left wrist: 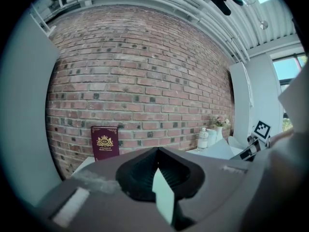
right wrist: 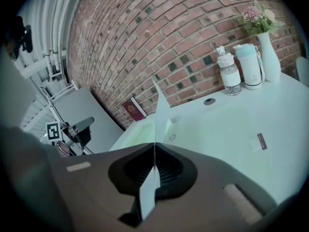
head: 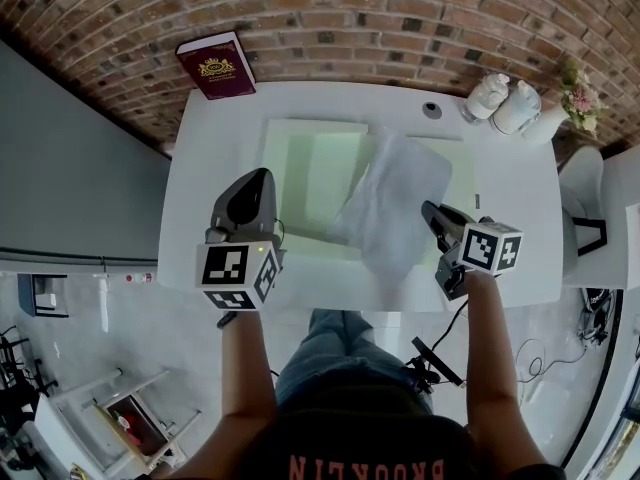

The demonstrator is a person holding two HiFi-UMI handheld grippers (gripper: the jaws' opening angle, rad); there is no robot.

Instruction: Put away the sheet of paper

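— Where was the sheet of paper [head: 395, 203]?

— Pinched at its near right edge in the right tongs [right wrist: 154, 146], which were closed tight on it. It slanted above the right half of the pale green folder [head: 310, 168], which lay open on the white bench [head: 215, 153].

— And the left tongs [left wrist: 158, 151]?

— Closed too, on a thin pale green edge at the folder's near left side, apparently its cover.

— Anything else around?

— A maroon book [head: 216, 65] stood upright against the brick wall [head: 380, 18] at the far left. At the far right stood two bottles [head: 487, 96] and a vase of flowers [head: 577, 105], well apart from the folder.
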